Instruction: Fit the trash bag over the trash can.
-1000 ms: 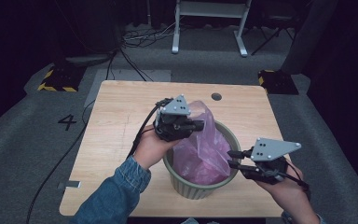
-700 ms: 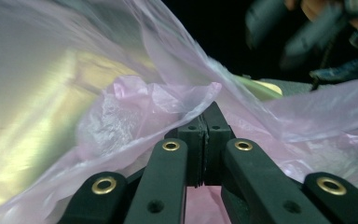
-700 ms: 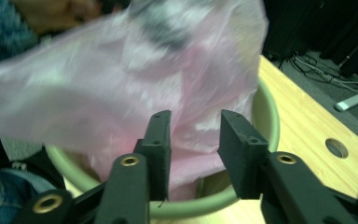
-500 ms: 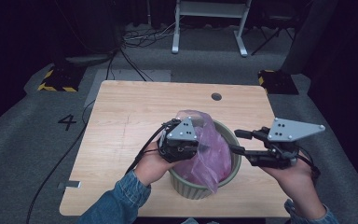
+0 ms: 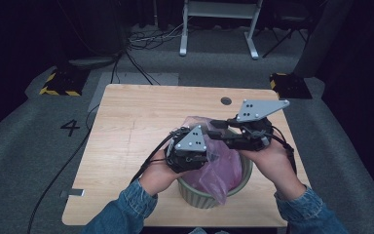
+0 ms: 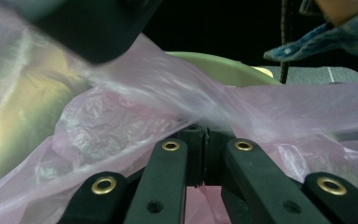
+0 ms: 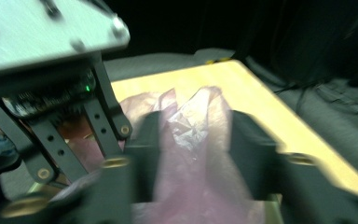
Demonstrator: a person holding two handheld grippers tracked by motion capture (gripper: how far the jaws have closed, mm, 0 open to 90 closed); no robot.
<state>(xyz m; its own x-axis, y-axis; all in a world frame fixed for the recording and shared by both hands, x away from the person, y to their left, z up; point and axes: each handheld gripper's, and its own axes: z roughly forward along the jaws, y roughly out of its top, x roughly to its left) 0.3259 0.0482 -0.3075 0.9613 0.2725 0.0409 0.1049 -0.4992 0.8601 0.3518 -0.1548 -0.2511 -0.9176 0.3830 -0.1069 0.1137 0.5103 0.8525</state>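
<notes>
Partly blurred, right gripper [image 7: 193, 154] has been closing around pink bag [image 5: 219, 168]; left gripper [image 6: 199, 140] clamps it.

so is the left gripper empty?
No, in the left gripper view the left gripper has its jaws pressed together on a fold of the pink plastic bag.

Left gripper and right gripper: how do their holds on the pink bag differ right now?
The left gripper is shut on the pink bag, film pinched at its tips; the right gripper has just been closing, its jaws standing apart with bag film between them. In the high view the left sits low at the green pot rim, the right higher over it. Both work the same bag.
</notes>
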